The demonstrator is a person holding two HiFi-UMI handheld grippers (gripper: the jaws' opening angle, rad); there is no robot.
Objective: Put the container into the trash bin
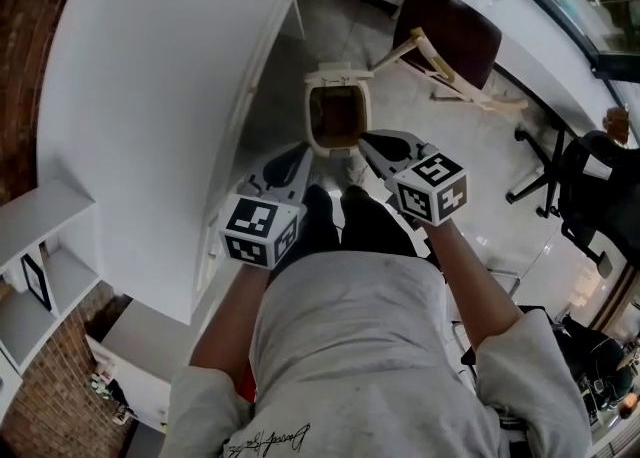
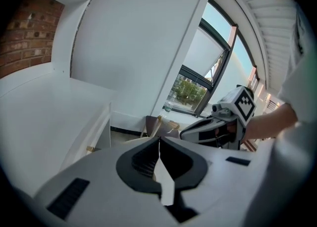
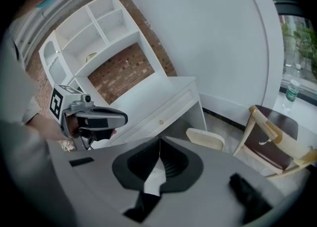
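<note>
Down on the floor (image 1: 470,136), between a white cabinet (image 1: 160,96) and a wooden chair (image 1: 447,41), the trash bin (image 1: 337,116) stands with its lid tipped back. Something brown shows inside, and the container cannot be told apart from it. In the head view the left gripper (image 1: 301,151) and right gripper (image 1: 366,139) are side by side, just short of the bin's near rim and over the person's legs (image 1: 345,216). The left gripper's jaws are pressed together with nothing between them. The right gripper's jaws are closed too, and empty. Neither gripper touches the bin.
</note>
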